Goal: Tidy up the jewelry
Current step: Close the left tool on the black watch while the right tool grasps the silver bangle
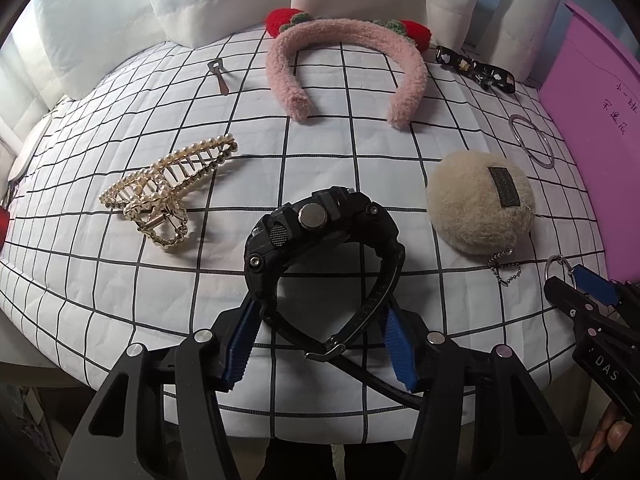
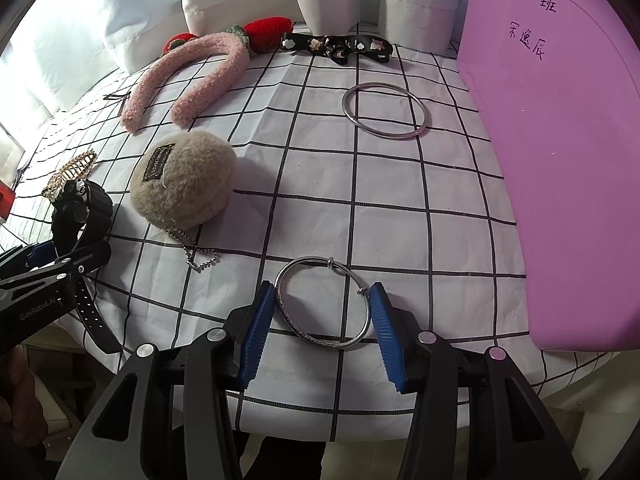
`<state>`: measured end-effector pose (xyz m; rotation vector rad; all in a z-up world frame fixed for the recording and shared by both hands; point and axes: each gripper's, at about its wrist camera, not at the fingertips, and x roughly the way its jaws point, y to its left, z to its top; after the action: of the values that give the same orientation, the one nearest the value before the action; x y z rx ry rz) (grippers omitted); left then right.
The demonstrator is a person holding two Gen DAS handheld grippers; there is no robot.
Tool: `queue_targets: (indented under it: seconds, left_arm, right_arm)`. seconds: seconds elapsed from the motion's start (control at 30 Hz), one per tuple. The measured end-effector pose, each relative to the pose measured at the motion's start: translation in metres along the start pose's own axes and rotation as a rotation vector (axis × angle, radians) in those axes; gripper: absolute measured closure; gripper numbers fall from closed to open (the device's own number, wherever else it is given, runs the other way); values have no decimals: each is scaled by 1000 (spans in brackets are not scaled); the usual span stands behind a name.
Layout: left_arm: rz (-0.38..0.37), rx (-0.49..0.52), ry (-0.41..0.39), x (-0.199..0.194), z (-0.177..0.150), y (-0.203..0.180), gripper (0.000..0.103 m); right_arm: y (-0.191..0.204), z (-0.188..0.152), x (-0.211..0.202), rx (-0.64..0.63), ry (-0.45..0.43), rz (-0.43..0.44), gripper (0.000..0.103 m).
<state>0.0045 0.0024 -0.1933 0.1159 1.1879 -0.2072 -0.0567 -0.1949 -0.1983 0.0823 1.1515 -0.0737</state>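
A checked cloth [image 2: 400,208] covers the tabletop, with a purple box [image 2: 560,160] along its right edge, handwritten in characters too loose to read surely. Toward the far edge lies a pink plush headband [image 1: 340,68]; nearer sit a beige fluffy pouch [image 2: 188,184] and a pearl hair claw [image 1: 168,192]. At the near edge, the left gripper [image 1: 316,344] is clamped on a black watch [image 1: 320,236], its strap tail loose. The right gripper [image 2: 322,320] pinches a silver bangle [image 2: 324,304] by its sides. That thin hoop may spring out or flip, I judge; the dangling strap could snag the cloth. "GenRobot.AI" marks the left gripper.
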Motion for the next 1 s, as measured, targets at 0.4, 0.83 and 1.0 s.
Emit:
queue_targets:
  seconds: [0.4, 0.83, 1.0]
  left_arm:
    - [-7, -15, -31, -16, 0, 6, 48]
    - [-23, -1, -133, -63, 24, 7, 49]
    - [-44, 16, -184, -85, 41, 3, 49]
  right_arm:
    - [8, 6, -13, -6, -29, 19, 56]
    - [16, 30, -53, -14, -116, 32, 56]
    - [19, 44, -80, -10, -174, 31, 56]
